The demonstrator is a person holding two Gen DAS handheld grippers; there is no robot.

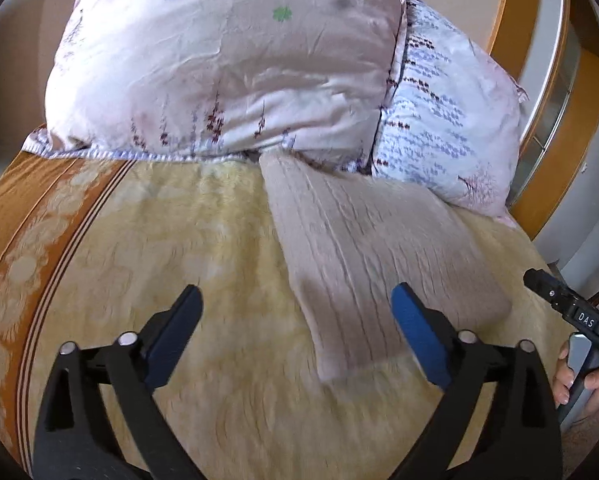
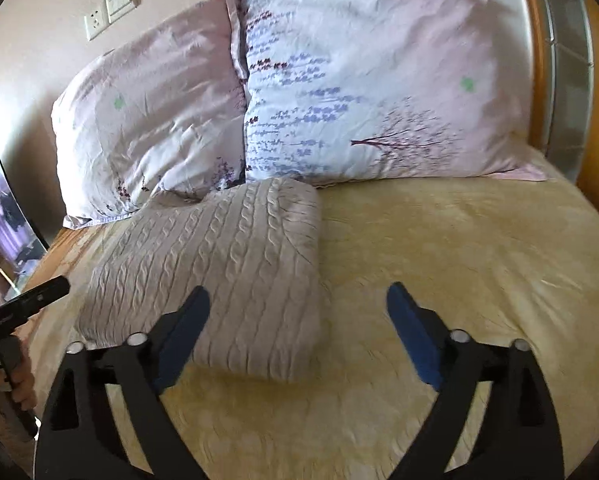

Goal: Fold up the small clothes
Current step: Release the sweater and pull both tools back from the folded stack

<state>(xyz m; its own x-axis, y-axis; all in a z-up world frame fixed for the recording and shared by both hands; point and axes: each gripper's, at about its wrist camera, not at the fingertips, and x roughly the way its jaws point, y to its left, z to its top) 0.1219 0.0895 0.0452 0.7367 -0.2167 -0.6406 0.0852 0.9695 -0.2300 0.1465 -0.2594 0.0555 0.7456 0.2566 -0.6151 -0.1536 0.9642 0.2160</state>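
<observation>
A pale pink-grey cable-knit sweater [image 2: 235,264] lies folded into a thick rectangle on the yellow blanket [image 2: 439,280], its far end against the pillows. It also shows in the left wrist view [image 1: 371,256]. My left gripper [image 1: 295,300] is open and empty, just above the sweater's near left edge. My right gripper [image 2: 299,300] is open and empty, over the sweater's near right corner. Each tool shows at the edge of the other's view, the right one [image 1: 567,304] and the left one [image 2: 23,304].
Two floral pillows [image 2: 359,80] [image 2: 151,136] lean against the wall at the head of the bed. A wooden headboard [image 2: 539,60] stands at the right. The blanket's orange patterned border [image 1: 31,216] runs along the left side. Wall sockets [image 2: 111,8] are above the pillows.
</observation>
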